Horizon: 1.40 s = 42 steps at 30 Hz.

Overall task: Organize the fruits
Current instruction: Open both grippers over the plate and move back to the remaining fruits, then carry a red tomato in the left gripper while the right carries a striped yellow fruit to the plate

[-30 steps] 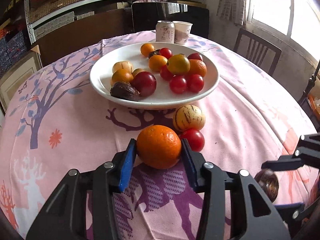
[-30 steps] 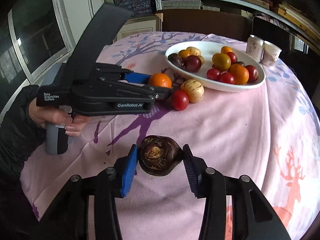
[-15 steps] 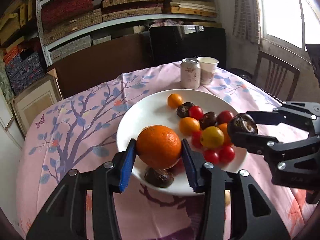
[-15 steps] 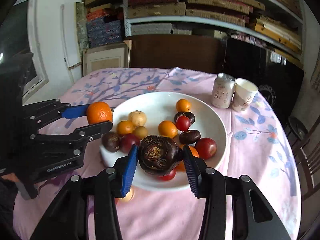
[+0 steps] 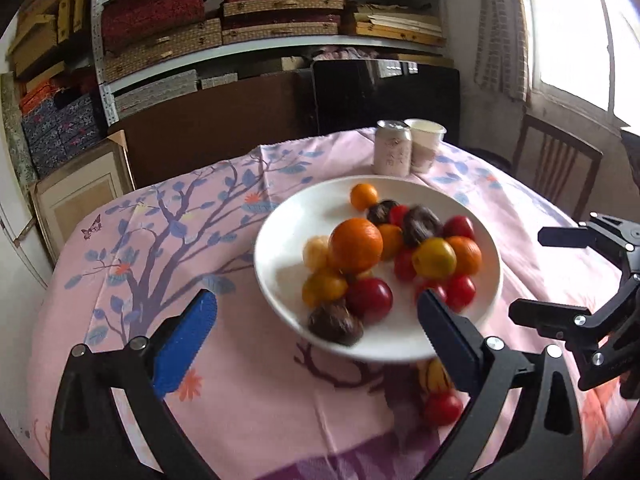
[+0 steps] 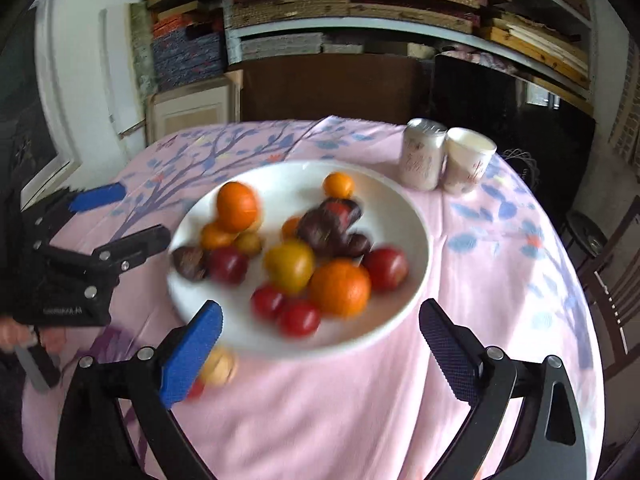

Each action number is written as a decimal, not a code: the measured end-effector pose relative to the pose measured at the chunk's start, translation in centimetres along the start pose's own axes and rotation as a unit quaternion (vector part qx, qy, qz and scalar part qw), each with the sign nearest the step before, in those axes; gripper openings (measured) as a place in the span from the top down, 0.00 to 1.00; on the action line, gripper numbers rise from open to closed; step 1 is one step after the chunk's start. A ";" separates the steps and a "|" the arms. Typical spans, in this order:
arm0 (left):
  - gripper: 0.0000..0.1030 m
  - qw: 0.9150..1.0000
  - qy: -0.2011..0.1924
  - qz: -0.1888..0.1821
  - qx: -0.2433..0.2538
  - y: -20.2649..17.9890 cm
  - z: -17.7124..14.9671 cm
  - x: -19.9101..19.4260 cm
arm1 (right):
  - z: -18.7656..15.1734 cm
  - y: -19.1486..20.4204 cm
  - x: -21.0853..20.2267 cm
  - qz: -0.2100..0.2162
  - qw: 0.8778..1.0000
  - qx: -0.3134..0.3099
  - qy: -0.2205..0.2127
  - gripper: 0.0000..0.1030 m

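A white plate (image 5: 288, 240) on the pink tablecloth holds several fruits. The big orange (image 5: 355, 245) lies on the pile at the plate's left; it also shows in the right wrist view (image 6: 237, 206). The dark brown fruit (image 6: 320, 230) lies in the plate's middle (image 5: 421, 220). My left gripper (image 5: 316, 334) is open and empty above the plate's near edge. My right gripper (image 6: 320, 346) is open and empty above the plate's near rim (image 6: 400, 312). A striped yellow fruit (image 5: 434, 374) and a red tomato (image 5: 442, 408) lie on the cloth beside the plate.
A drink can (image 5: 392, 152) and a paper cup (image 5: 425, 145) stand behind the plate. A wooden chair (image 5: 560, 168) stands at the right. Shelves with boxes (image 5: 272, 20) fill the back wall. The table's edge curves off at right (image 6: 592, 360).
Both grippers have opened. The orange has dropped from the left gripper onto the plate and the dark fruit from the right gripper onto the plate. Both grippers have drawn back.
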<state>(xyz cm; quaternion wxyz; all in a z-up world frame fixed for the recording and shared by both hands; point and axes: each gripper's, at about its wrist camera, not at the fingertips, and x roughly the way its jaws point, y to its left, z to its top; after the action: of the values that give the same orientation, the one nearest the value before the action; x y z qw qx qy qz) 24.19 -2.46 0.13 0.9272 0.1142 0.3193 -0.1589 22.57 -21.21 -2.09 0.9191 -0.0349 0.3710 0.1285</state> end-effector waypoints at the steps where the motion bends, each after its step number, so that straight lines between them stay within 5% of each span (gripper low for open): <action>1: 0.04 1.000 0.009 -0.003 0.017 -0.5 -0.9 -0.5 | -1.2 0.8 -0.5 -0.001 1.000 -0.011 0.013 0.04; 8: 0.04 0.996 0.058 -0.029 0.063 -3.0 -5.8 -1.1 | -3.9 4.0 1.5 -0.028 0.996 -0.077 0.024 0.04; 13: 0.04 0.993 0.082 -0.020 0.087 -4.0 -7.9 0.1 | -2.9 -0.2 4.4 0.082 0.990 0.084 0.073 0.04; 18: 0.04 0.994 0.088 -0.030 0.064 -4.4 -7.1 1.8 | -3.1 0.8 5.0 0.095 0.988 0.097 0.074 0.04; 23: 0.05 0.989 0.113 -0.085 0.051 -5.5 -6.7 3.1 | -2.0 1.8 5.9 0.098 0.985 0.110 0.088 0.07; 25: 0.21 0.986 0.117 -0.103 0.066 -6.3 -6.8 3.2 | -1.7 2.3 6.4 0.115 0.982 0.116 0.097 0.17; 27: 0.59 0.987 0.109 -0.106 0.046 -5.8 -6.6 2.9 | -1.5 3.0 6.7 0.131 0.979 0.114 0.108 0.35; 29: 0.62 0.986 0.108 -0.122 0.037 -5.1 -6.6 3.0 | -1.5 4.1 6.6 0.172 0.972 0.107 0.121 0.63; 32: 0.70 0.982 0.114 -0.147 0.027 -4.5 -6.8 2.5 | -1.7 5.6 5.8 0.151 0.979 0.080 0.109 0.64; 38: 0.70 0.981 0.115 -0.150 0.032 -3.8 -7.0 -0.3 | -1.8 4.0 3.0 0.153 0.980 0.096 0.087 0.64; 42: 0.70 0.989 0.066 -0.128 0.018 -2.3 -4.2 -1.8 | -0.6 2.5 -1.3 0.092 0.991 0.092 0.018 0.64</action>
<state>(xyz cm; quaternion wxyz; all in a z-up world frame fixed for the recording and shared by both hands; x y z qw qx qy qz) 19.63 -2.91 -2.20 0.8740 0.0991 0.3890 -0.2739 20.61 -19.12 -1.54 0.8957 0.0815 0.3995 0.1772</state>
